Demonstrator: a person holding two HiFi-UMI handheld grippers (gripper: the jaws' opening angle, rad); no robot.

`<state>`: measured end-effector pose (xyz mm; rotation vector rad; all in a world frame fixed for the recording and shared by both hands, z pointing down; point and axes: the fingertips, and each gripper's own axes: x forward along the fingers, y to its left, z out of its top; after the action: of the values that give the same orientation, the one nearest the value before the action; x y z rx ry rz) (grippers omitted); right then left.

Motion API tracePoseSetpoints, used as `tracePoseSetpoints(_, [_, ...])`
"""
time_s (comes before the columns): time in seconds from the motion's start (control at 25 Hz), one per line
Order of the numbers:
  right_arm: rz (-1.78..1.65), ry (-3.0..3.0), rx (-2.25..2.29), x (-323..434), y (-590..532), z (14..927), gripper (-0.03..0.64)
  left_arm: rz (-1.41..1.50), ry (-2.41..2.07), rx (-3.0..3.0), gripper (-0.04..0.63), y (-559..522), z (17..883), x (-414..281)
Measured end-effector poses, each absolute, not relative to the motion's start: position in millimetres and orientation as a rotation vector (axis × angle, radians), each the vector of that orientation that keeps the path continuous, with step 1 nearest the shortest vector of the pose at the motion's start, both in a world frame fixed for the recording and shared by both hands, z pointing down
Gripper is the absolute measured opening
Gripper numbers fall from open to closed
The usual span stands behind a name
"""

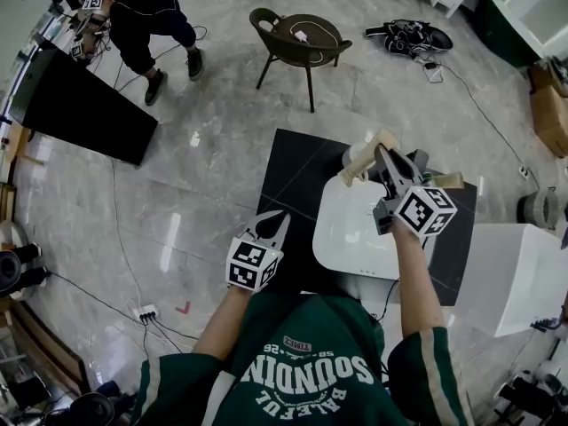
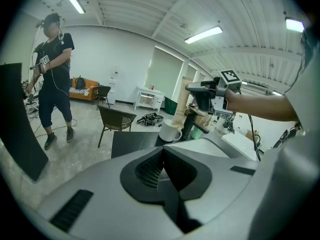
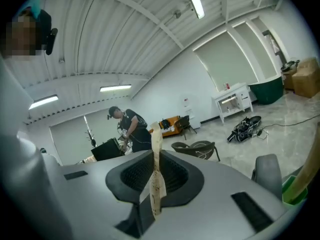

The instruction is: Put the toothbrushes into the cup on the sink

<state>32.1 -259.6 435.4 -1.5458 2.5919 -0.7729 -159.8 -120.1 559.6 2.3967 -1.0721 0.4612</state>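
My right gripper is raised over the far end of the white sink and is shut on a beige toothbrush. That toothbrush slants across its jaws, and in the right gripper view it is a thin strip pinched upright between them. A white cup stands at the sink's far edge beside the black faucet, just under the held toothbrush. A second beige stick rises from something green to the right. My left gripper hovers left of the sink, its jaws together and empty.
A black mat lies under the sink, with a white cabinet to its right. A dark chair and bags sit farther off. Another person works at a black board at the far left. A power strip lies on the floor.
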Motion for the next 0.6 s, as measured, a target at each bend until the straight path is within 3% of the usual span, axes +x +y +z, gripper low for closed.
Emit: tracePoseSetpoints(0.6, [-0.525, 2.341, -1.879, 78, -300, 430, 0.067, 0.487, -1.079, 2.352, 0.011, -120, 568, -176])
